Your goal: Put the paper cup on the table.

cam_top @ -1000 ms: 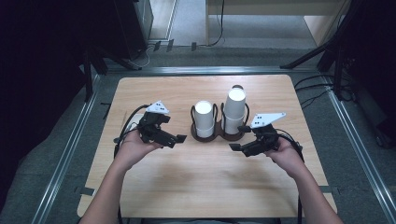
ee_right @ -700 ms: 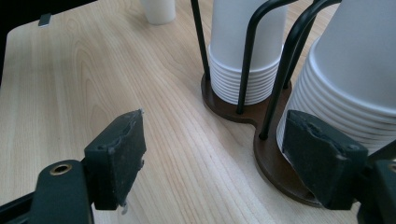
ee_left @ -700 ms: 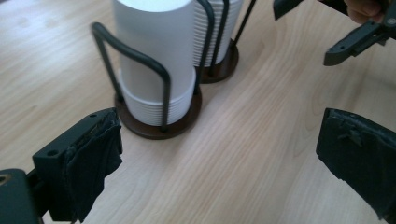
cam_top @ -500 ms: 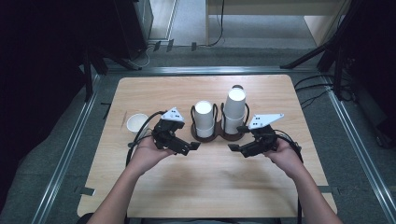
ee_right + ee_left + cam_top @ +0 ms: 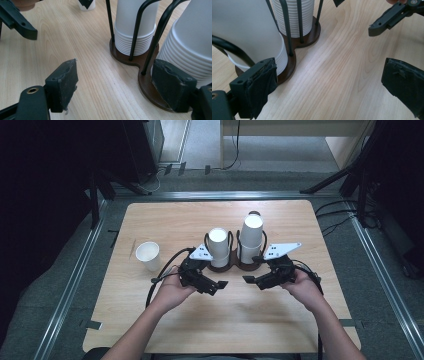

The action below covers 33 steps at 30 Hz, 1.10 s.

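Since it takes up most of the high view, start with the wooden table — light grain, rounded corners, dark floor all round. Sitting mid-table is a dark brown cup holder with black wire loops, carrying two stacks of white paper cups: a shorter stack on the left and a taller stack on the right. A single loose cup stands upright well off to the left of the holder. Just in front of the holder, the left tool and right tool point at each other — both have their jaws spread wide and grip nothing, tips close but apart.
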Motion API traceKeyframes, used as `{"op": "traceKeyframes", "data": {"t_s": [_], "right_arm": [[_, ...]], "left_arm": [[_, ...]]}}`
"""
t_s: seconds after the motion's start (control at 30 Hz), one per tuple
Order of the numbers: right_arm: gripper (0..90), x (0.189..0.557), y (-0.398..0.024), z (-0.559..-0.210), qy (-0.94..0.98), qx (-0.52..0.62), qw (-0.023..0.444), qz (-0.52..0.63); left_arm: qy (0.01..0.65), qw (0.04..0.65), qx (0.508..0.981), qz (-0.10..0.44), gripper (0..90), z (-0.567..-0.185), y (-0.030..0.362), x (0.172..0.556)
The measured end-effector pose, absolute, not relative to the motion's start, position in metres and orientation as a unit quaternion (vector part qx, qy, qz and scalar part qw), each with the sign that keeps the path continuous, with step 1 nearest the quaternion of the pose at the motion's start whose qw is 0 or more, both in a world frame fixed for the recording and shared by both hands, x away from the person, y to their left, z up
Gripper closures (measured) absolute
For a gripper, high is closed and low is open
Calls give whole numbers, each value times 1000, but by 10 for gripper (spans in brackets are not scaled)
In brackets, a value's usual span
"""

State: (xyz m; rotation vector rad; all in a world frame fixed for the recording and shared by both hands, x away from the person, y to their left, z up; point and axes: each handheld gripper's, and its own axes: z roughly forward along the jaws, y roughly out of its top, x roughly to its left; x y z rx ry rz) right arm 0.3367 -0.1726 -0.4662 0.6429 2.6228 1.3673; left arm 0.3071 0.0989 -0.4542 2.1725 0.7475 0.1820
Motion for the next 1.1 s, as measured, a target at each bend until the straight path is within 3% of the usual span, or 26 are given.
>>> {"op": "traceKeyframes", "data": {"t_s": [1.1], "right_arm": [[217,337,-169,-471,877,196,61,435]], "left_arm": [[294,395,864,102,5,-477,91,311]]}}
